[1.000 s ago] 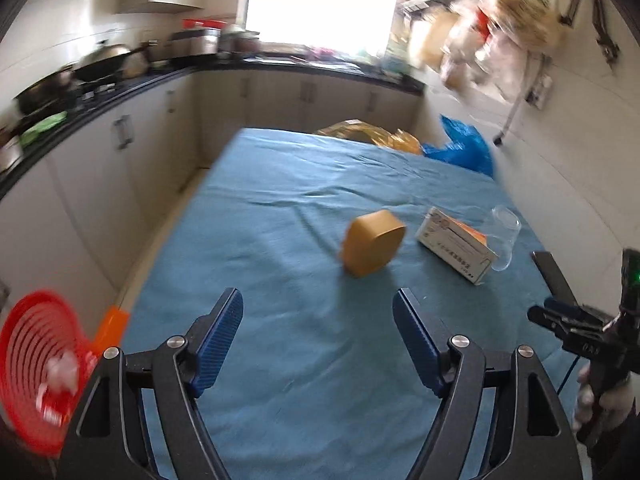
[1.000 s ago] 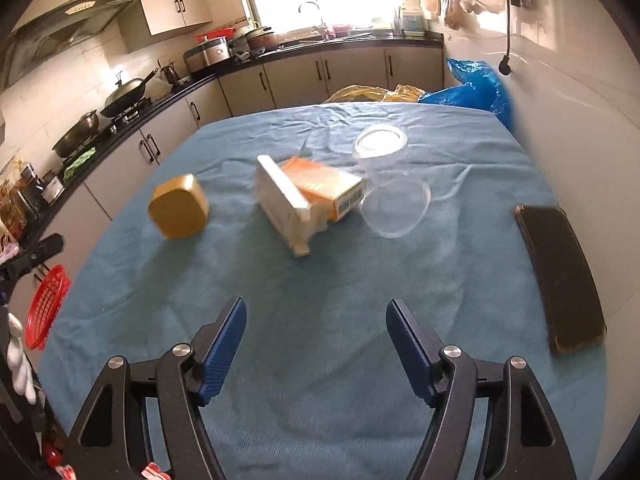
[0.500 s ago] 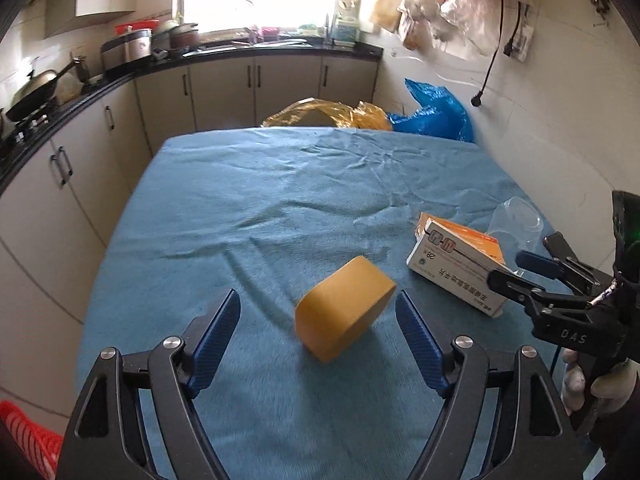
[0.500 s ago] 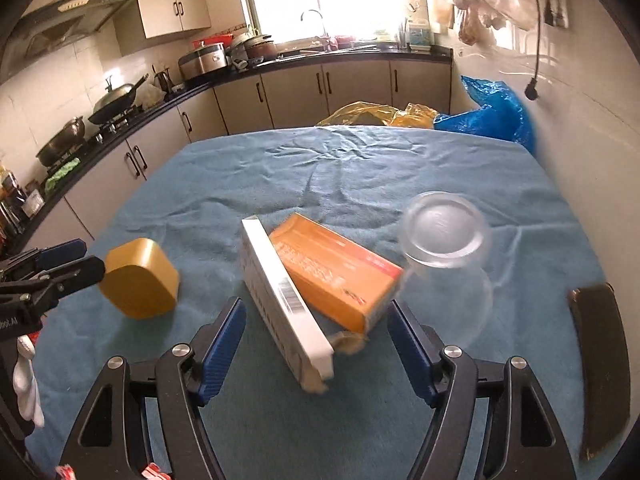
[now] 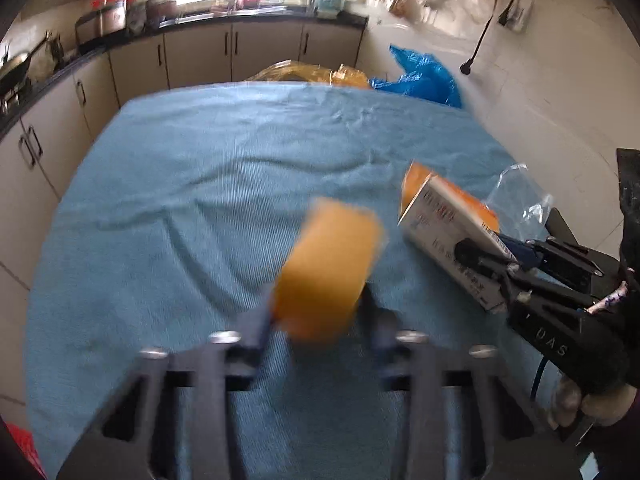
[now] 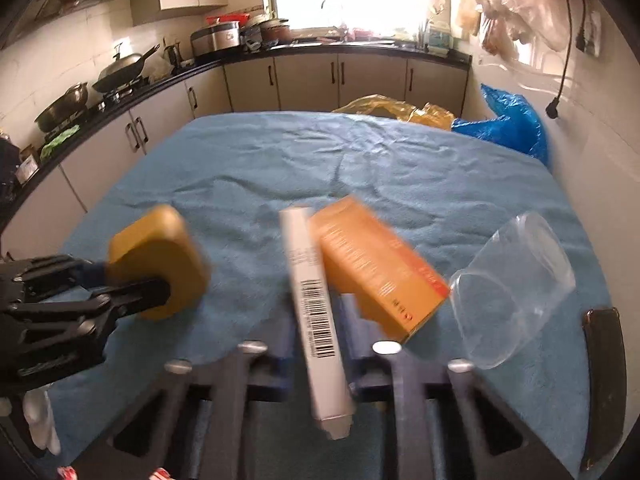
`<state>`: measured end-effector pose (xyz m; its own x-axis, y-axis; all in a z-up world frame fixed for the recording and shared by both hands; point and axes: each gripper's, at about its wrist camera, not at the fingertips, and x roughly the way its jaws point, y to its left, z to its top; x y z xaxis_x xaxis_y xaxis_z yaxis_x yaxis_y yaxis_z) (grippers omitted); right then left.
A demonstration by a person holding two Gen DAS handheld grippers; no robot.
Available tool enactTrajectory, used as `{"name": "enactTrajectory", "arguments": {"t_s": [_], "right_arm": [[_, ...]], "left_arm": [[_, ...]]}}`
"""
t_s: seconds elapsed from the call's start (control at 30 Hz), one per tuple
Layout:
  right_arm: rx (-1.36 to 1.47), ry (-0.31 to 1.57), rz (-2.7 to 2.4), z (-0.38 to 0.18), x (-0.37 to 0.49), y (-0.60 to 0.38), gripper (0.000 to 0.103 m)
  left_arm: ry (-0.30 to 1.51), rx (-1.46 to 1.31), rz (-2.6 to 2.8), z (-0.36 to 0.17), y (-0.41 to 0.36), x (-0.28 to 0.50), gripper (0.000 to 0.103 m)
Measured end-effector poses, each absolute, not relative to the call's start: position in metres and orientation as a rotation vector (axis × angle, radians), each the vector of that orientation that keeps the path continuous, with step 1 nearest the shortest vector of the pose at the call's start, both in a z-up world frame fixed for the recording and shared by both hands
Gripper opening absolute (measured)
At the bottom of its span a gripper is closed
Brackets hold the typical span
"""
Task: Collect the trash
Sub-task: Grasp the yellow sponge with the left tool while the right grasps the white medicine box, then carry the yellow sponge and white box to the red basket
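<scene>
My left gripper (image 5: pixel 318 320) is shut on a rounded yellow-orange box (image 5: pixel 328 268) and holds it above the blue tablecloth (image 5: pixel 200 184); it also shows in the right wrist view (image 6: pixel 160 260). My right gripper (image 6: pixel 316 336) is shut on a white and orange carton (image 6: pixel 316 304), gripping its white side, with the orange face (image 6: pixel 376 268) to the right. The carton also shows in the left wrist view (image 5: pixel 452 236), held by the right gripper (image 5: pixel 492 264). A clear plastic cup (image 6: pixel 512 288) lies on its side by the carton.
A dark flat phone-like object (image 6: pixel 604 376) lies at the table's right edge. Yellow (image 6: pixel 392 110) and blue (image 6: pixel 508 124) plastic bags sit beyond the far edge. Kitchen counters (image 6: pixel 120 96) run along the left and back. A red basket (image 5: pixel 24 448) is low at left.
Both grippers moved forward and closed: the left on the yellow box, the right on the carton. Both objects are now lifted and tilted. The cup has rolled to the right.
</scene>
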<state>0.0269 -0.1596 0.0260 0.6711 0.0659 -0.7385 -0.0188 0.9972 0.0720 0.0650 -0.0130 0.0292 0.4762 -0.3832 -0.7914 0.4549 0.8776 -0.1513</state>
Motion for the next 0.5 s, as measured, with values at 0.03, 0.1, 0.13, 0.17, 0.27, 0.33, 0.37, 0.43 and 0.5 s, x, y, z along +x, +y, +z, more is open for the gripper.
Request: {"name": "enactTrajectory", "arguments": {"t_s": [0.03,0.1,0.13,0.17,0.27,0.33,0.37,0.43,0.5], "right_arm": [[0.063,0.831,0.055,0.028,0.022,-0.158,0.014],[0.071,0.827,0.069,0.03,0.012,-0.156,0.014],[0.078,0.826,0.076,0.032,0.006,-0.155,0.014],[0.085,0.826,0.081,0.033,0.002,-0.154,0.014],[0.105,0.822,0.107,0.038,-0.018,-0.149,0.014],[0.111,0.816,0.118,0.041,-0.032,-0.145,0.014],[0.116,0.813,0.122,0.043,-0.038,-0.143,0.014],[0.131,0.806,0.137,0.046,-0.052,-0.14,0.014],[0.14,0.806,0.148,0.048,-0.063,-0.135,0.014]], "left_arm": [[0.945,0.071,-0.502,0.029,-0.011,0.061,0.029],[0.934,0.048,-0.488,0.032,-0.004,0.05,0.029],[0.932,0.032,-0.484,0.033,0.0,0.044,0.029],[0.929,0.014,-0.471,0.036,0.007,0.035,0.029],[0.916,-0.022,-0.441,0.043,0.022,0.015,0.029],[0.917,-0.062,-0.425,0.049,0.036,-0.001,0.029],[0.917,-0.074,-0.417,0.051,0.041,-0.007,0.029],[0.91,-0.098,-0.391,0.057,0.056,-0.026,0.029],[0.895,-0.109,-0.369,0.062,0.064,-0.042,0.029]]}}
